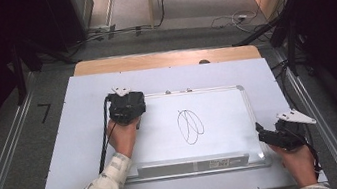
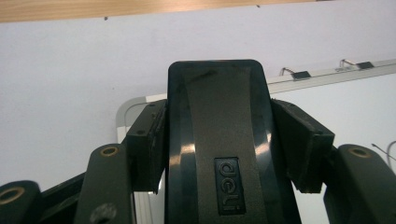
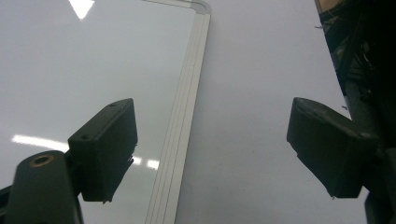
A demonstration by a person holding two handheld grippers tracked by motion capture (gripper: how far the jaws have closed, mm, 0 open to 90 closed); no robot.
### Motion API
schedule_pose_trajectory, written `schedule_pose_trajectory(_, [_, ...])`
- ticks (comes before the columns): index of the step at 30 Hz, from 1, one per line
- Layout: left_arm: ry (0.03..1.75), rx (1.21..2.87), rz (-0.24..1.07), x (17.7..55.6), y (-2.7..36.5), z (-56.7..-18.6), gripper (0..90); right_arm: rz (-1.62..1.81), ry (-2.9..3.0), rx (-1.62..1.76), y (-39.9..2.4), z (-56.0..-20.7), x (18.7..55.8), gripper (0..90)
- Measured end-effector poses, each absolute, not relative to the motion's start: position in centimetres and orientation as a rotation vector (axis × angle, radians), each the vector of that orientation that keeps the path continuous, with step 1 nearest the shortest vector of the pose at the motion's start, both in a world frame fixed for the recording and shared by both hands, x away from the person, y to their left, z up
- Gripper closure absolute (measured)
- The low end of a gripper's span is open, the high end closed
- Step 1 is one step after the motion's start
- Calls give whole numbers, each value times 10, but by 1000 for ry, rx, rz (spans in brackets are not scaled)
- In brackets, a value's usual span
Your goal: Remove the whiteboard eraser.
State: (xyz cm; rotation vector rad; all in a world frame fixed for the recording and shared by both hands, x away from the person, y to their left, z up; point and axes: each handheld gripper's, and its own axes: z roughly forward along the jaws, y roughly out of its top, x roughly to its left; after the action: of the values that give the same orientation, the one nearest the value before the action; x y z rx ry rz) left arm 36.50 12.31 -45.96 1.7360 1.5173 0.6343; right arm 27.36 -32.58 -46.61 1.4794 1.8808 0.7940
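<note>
A whiteboard (image 1: pixel 220 117) with a silver frame lies flat on the table and carries a looped black scribble (image 1: pixel 190 125) near its middle. My left gripper (image 1: pixel 126 107) hovers over the board's far left corner, shut on a black "deli" board eraser (image 2: pixel 219 140). In the left gripper view the pads (image 2: pixel 147 144) press the eraser's two sides. My right gripper (image 1: pixel 263 133) sits off the board's right edge near the front. Its jaws stand open with nothing between them (image 3: pixel 210 140), straddling the board's frame (image 3: pixel 180 135).
A white sheet (image 1: pixel 82 137) covers the wooden table (image 1: pixel 161 57). Binder clips (image 2: pixel 299 73) sit on the board's far edge, and a pen tray (image 1: pixel 192 164) runs along its near edge. Metal rails (image 1: pixel 5 164) and floor cables (image 1: pixel 226 20) surround the table.
</note>
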Motion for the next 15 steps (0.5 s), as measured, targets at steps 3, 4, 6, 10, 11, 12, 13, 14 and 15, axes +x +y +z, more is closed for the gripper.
schedule_pose_trajectory(3, [1510,1734,618,364,122,-459,409,792,1885,1473,-325,-466,275,149])
schedule_pose_trajectory(4, [1508,1728,615,363,122,-458,409,791,1886,1473,-325,-466,275,149])
schedule_pose_trajectory(6, [1503,1731,613,363,120,-458,409,791,1888,1473,-325,-466,275,149])
schedule_pose_trajectory(10, [1495,1738,603,362,117,-459,409,794,1888,1472,-324,-466,275,149])
schedule_pose_trajectory(11, [1494,1738,599,362,116,-459,409,795,1888,1473,-324,-466,275,149])
schedule_pose_trajectory(12, [1491,1738,599,362,115,-459,409,797,1884,1477,-324,-466,275,148])
schedule_pose_trajectory(13, [1488,1738,600,361,115,-459,409,799,1884,1476,-324,-466,275,149])
schedule_pose_trajectory(14, [1487,1740,600,361,114,-458,409,799,1885,1475,-324,-466,275,149])
schedule_pose_trajectory(15, [1486,1739,602,361,114,-458,409,798,1887,1474,-324,-466,275,149])
